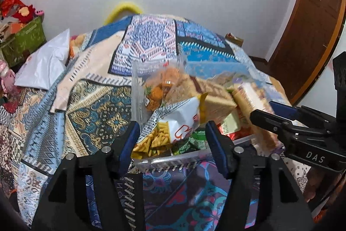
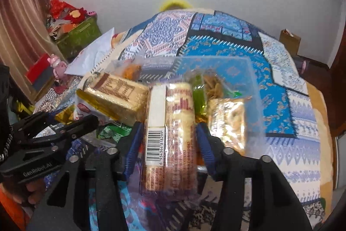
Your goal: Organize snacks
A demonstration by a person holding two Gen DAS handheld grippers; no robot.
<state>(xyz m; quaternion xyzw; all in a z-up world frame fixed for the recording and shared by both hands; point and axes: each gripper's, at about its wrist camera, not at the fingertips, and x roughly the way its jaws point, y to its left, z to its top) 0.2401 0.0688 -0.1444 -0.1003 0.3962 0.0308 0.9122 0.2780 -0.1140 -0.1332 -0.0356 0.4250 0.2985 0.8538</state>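
Observation:
A clear plastic bin (image 1: pixel 173 160) on the patterned cloth holds several snack packs: a white and yellow fries bag (image 1: pixel 170 127), a tan wafer pack (image 1: pixel 207 90) and an orange snack bag (image 1: pixel 155 90). My left gripper (image 1: pixel 173 140) is open, its fingers on either side of the fries bag at the bin's near rim. My right gripper (image 2: pixel 168 135) is shut on a long biscuit roll (image 2: pixel 170 133) with a barcode label, held over the bin. It also shows in the left wrist view (image 1: pixel 268 114). The wafer pack (image 2: pixel 116 94) lies left of the roll.
A patterned cloth (image 1: pixel 151 47) covers the table. A white plastic bag (image 1: pixel 43 64) lies at its far left. A green box (image 1: pixel 23 40) of red items stands by the wall. A wooden door (image 1: pixel 307 36) is at the right. A brown paper bag (image 2: pixel 289 40) sits far right.

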